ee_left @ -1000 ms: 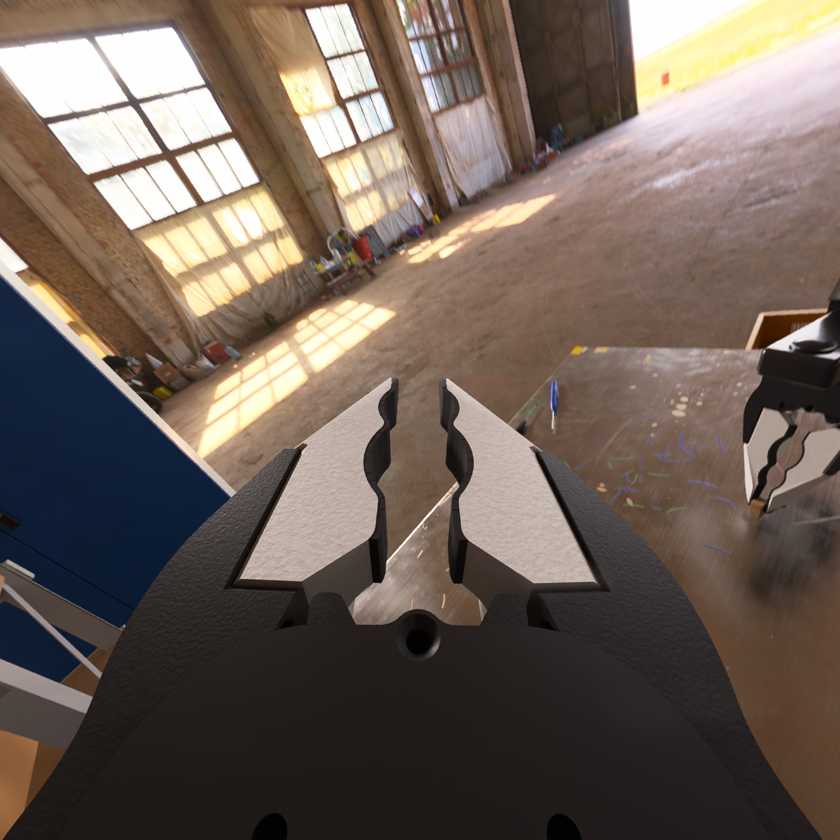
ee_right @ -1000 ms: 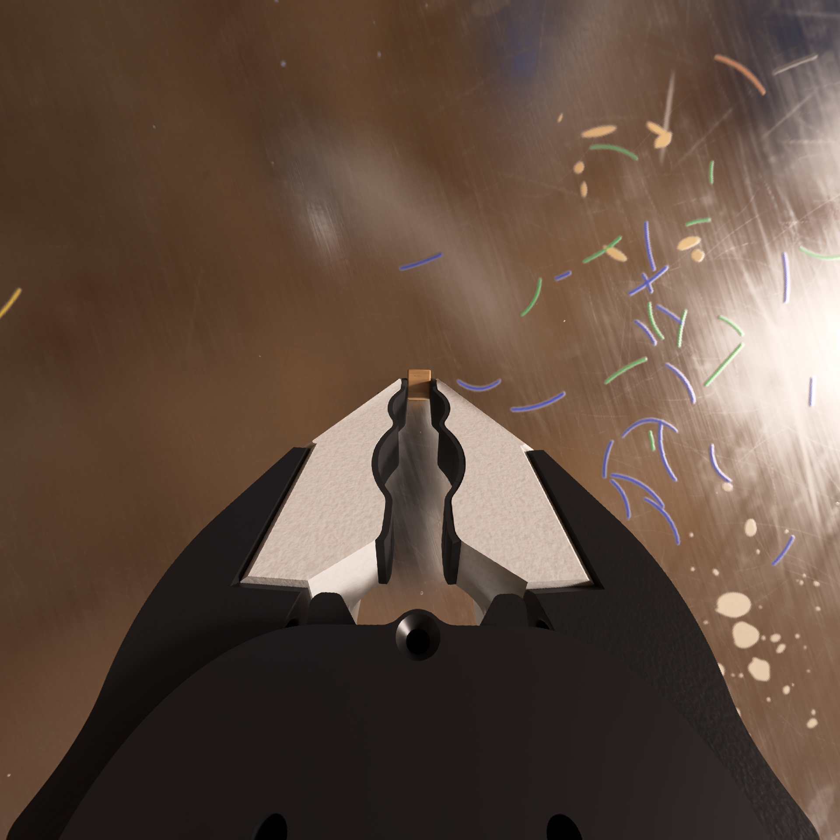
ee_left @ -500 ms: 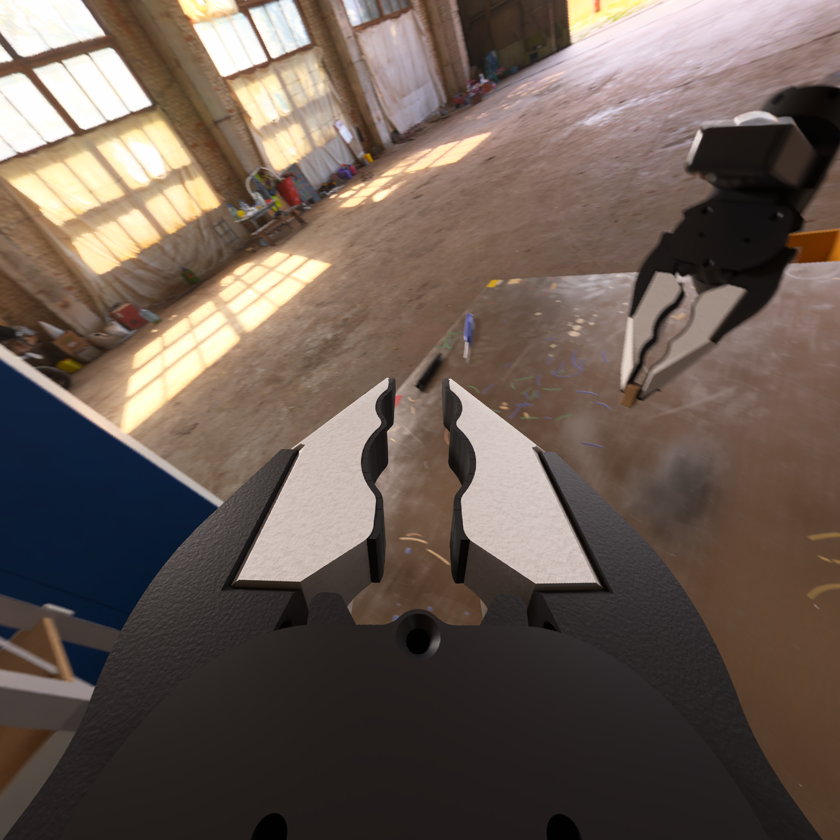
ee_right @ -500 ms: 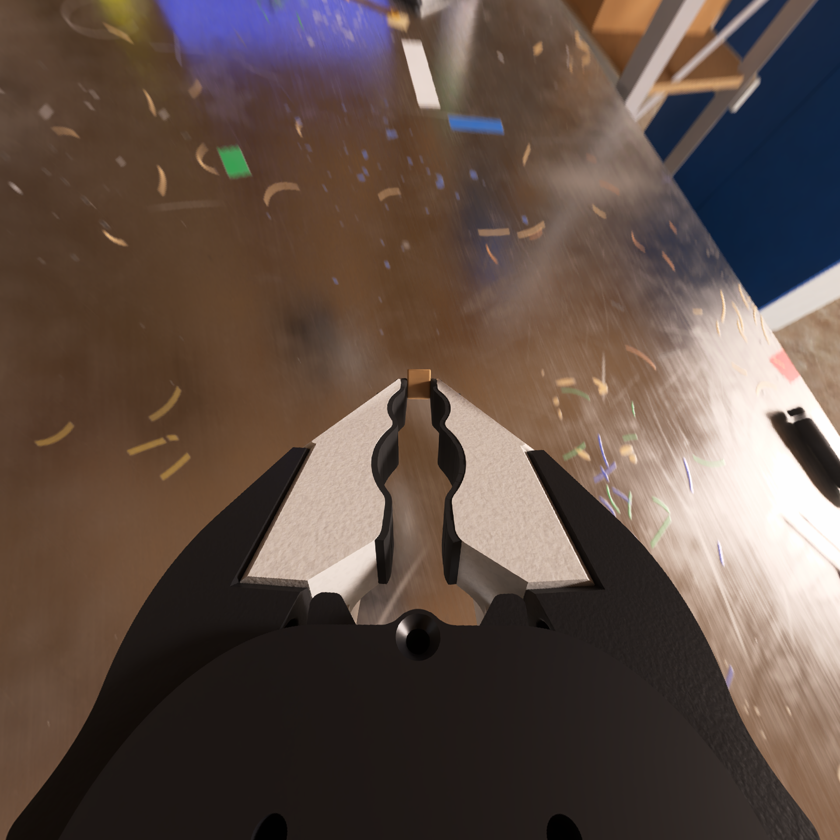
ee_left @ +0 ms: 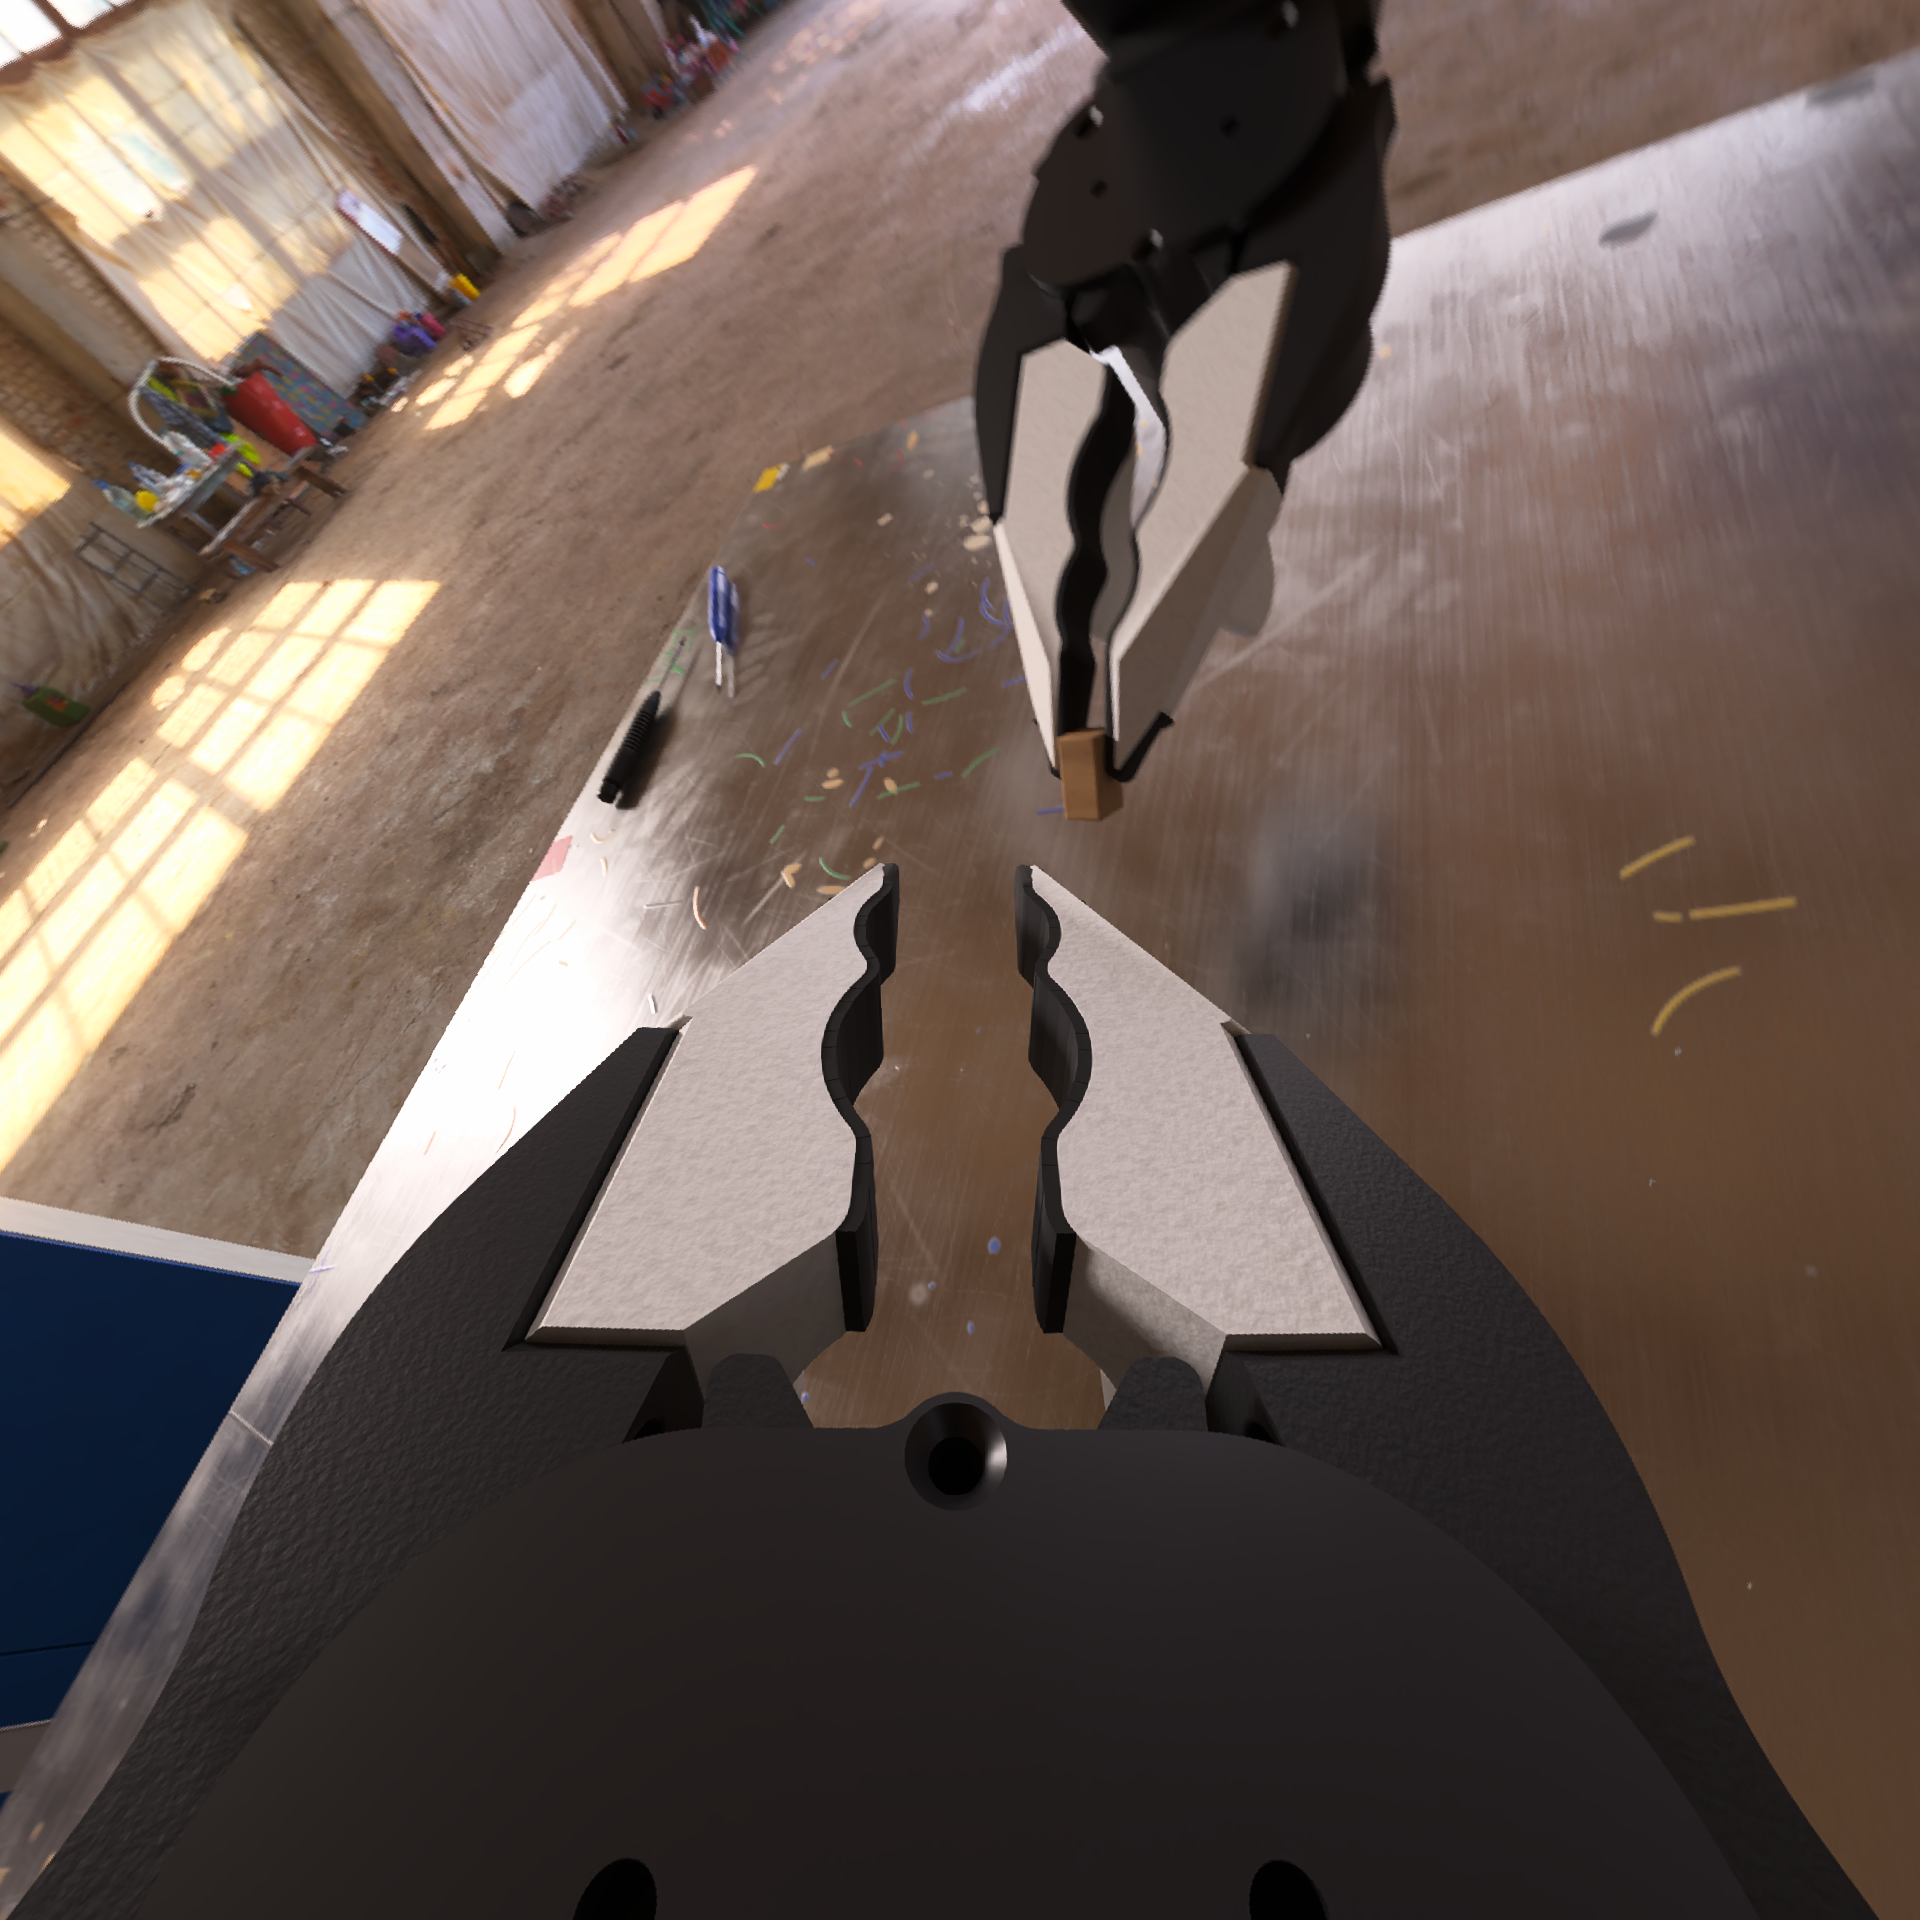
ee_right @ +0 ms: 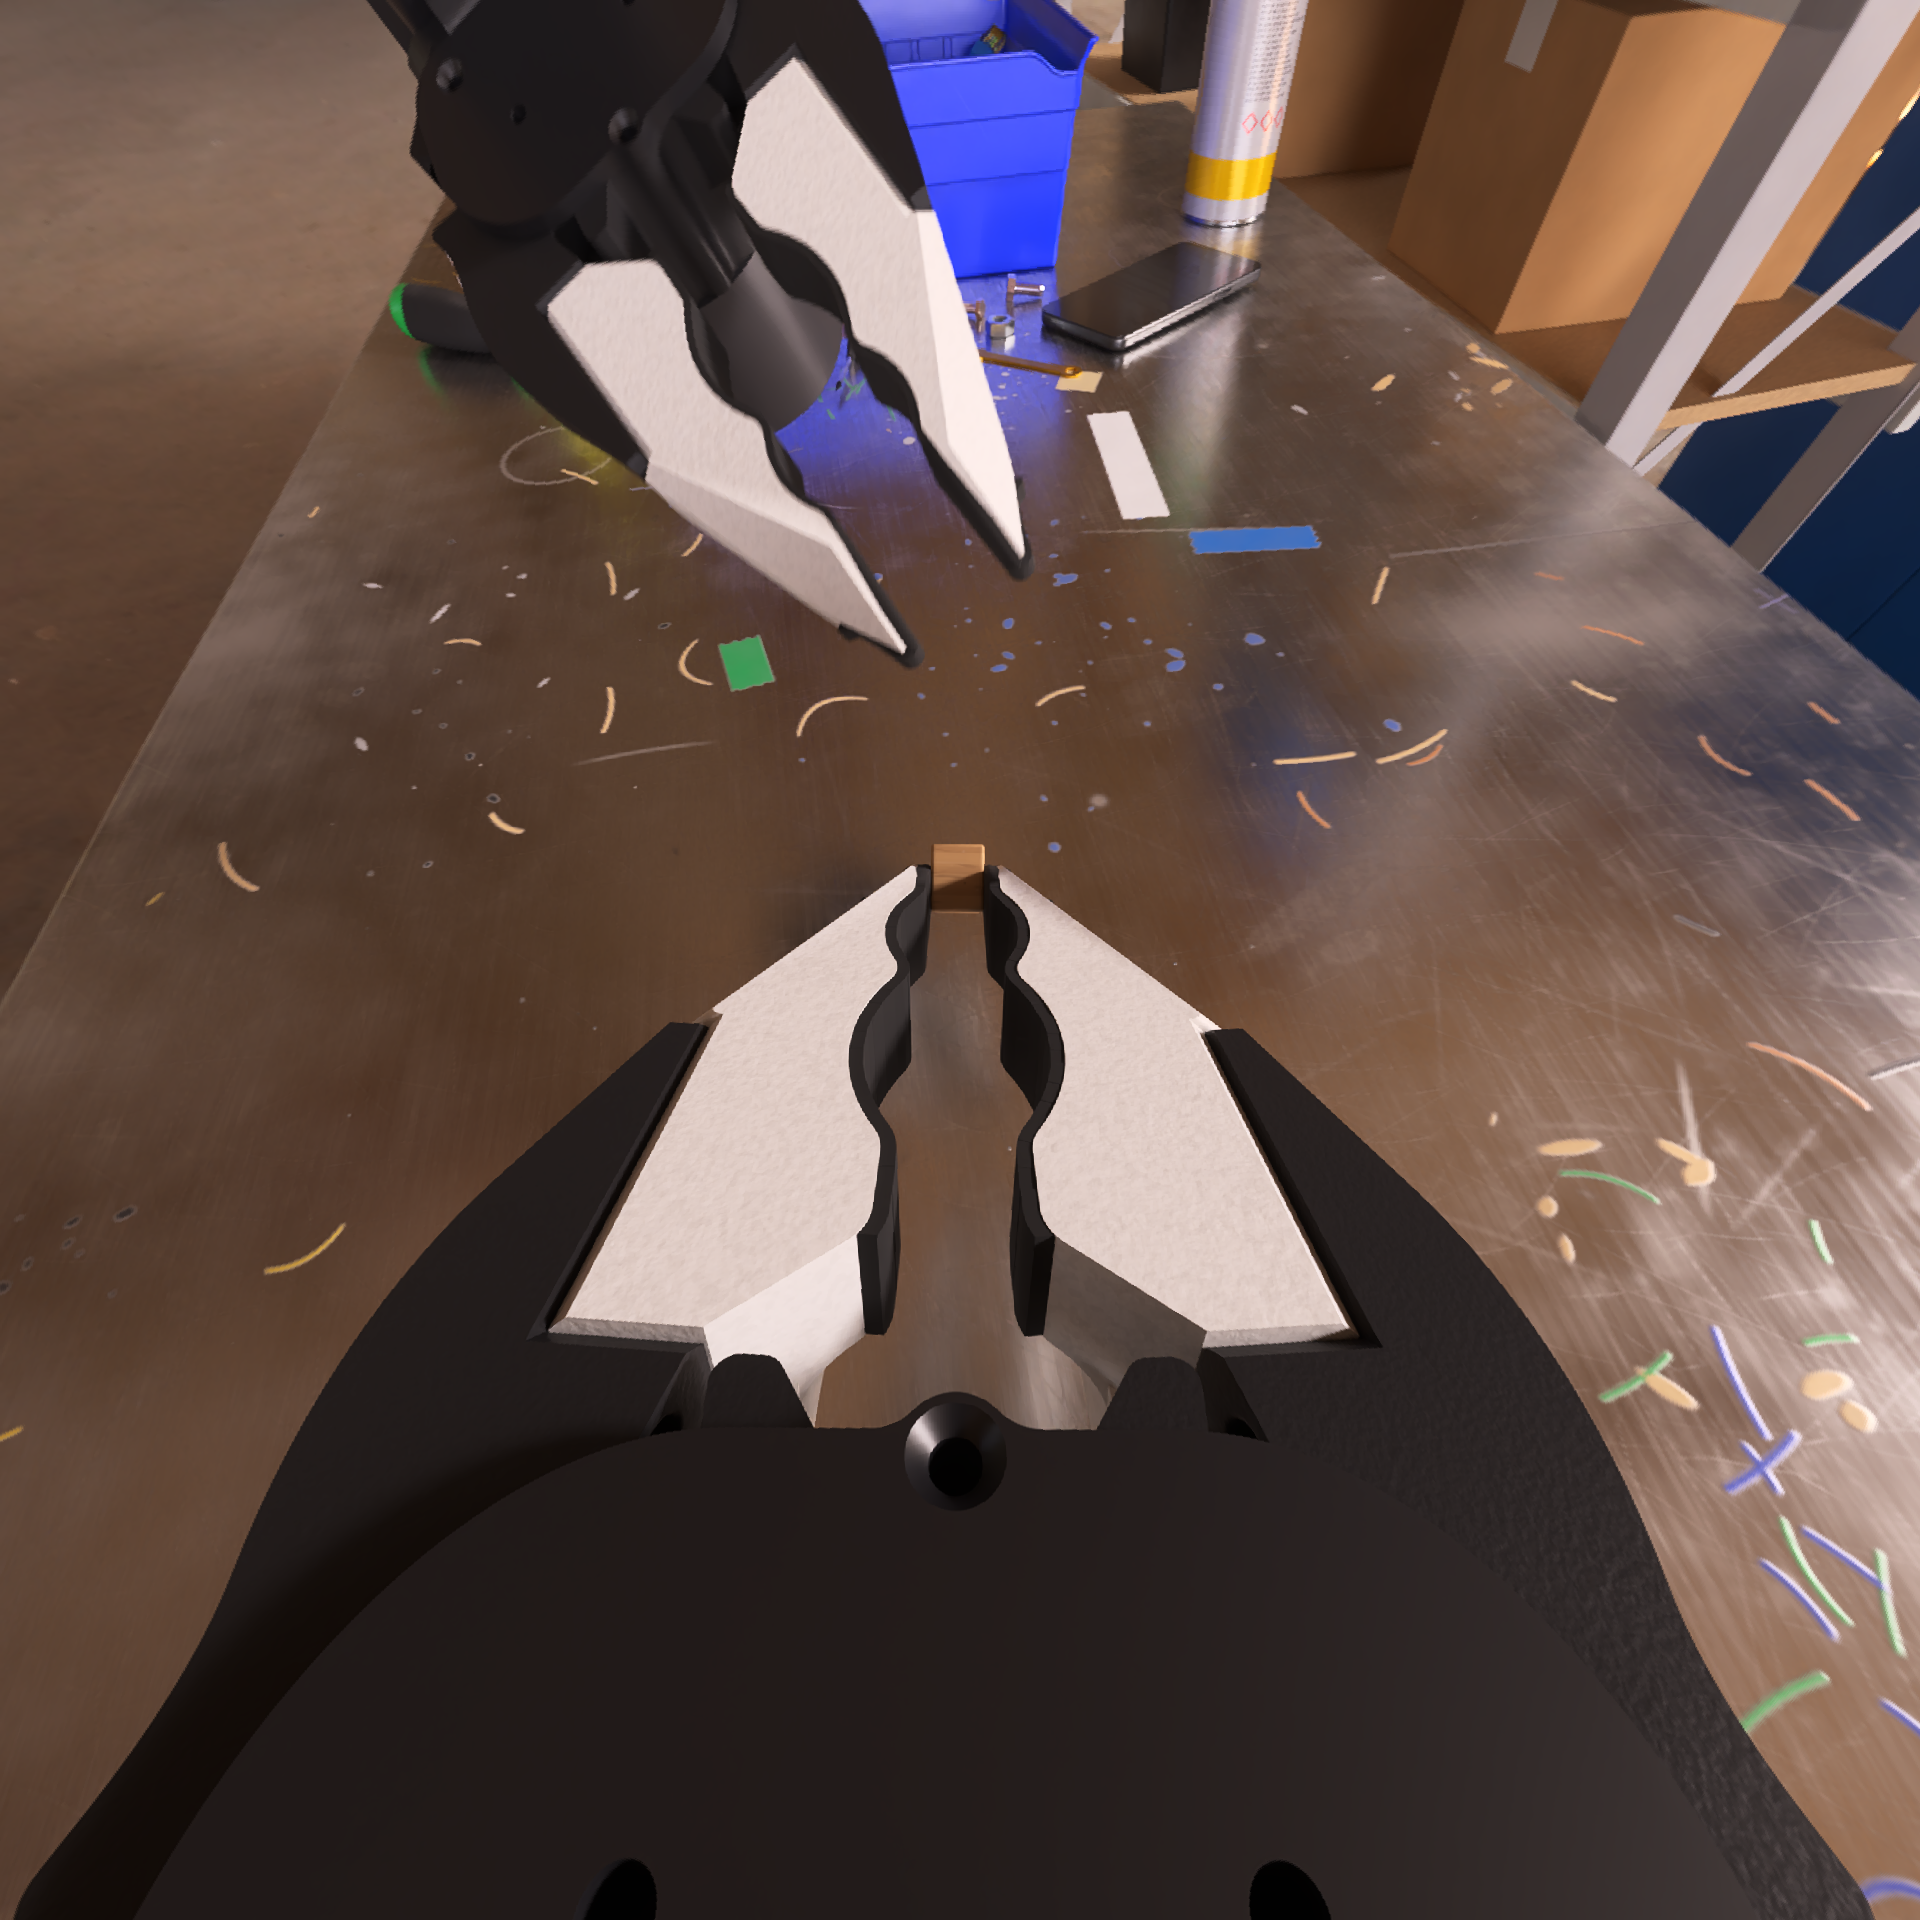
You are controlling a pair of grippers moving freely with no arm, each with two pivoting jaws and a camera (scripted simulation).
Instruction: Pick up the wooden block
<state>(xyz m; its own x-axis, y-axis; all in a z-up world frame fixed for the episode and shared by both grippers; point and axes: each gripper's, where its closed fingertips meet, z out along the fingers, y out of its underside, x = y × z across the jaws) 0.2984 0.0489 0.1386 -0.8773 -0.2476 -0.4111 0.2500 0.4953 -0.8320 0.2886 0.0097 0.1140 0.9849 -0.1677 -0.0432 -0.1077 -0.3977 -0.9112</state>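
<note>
The small wooden block point(ee_right: 957, 878) is pinched between the tips of my right gripper point(ee_right: 954, 881), held clear above the scratched metal table point(ee_right: 416, 935). In the left wrist view the right gripper point(ee_left: 1091, 743) hangs ahead of me, tips down, with the block point(ee_left: 1088, 775) sticking out below its tips. My left gripper point(ee_left: 954, 883) is open and empty, a short way from the block. In the right wrist view the left gripper point(ee_right: 961, 613) faces me from above the table, jaws apart.
A blue bin point(ee_right: 987, 135), a silver spray can point(ee_right: 1236, 114), a black phone point(ee_right: 1148, 296) and cardboard boxes point(ee_right: 1621, 156) stand at the far end. A black marker point(ee_left: 631, 748) and a blue pen point(ee_left: 722, 618) lie near the table's left edge point(ee_left: 499, 1049). A green-handled tool point(ee_right: 426, 317) lies behind the left gripper.
The right gripper has lifted the block higher and tilted toward the left gripper. The left gripper has turned down toward the table and come closer to the block.
</note>
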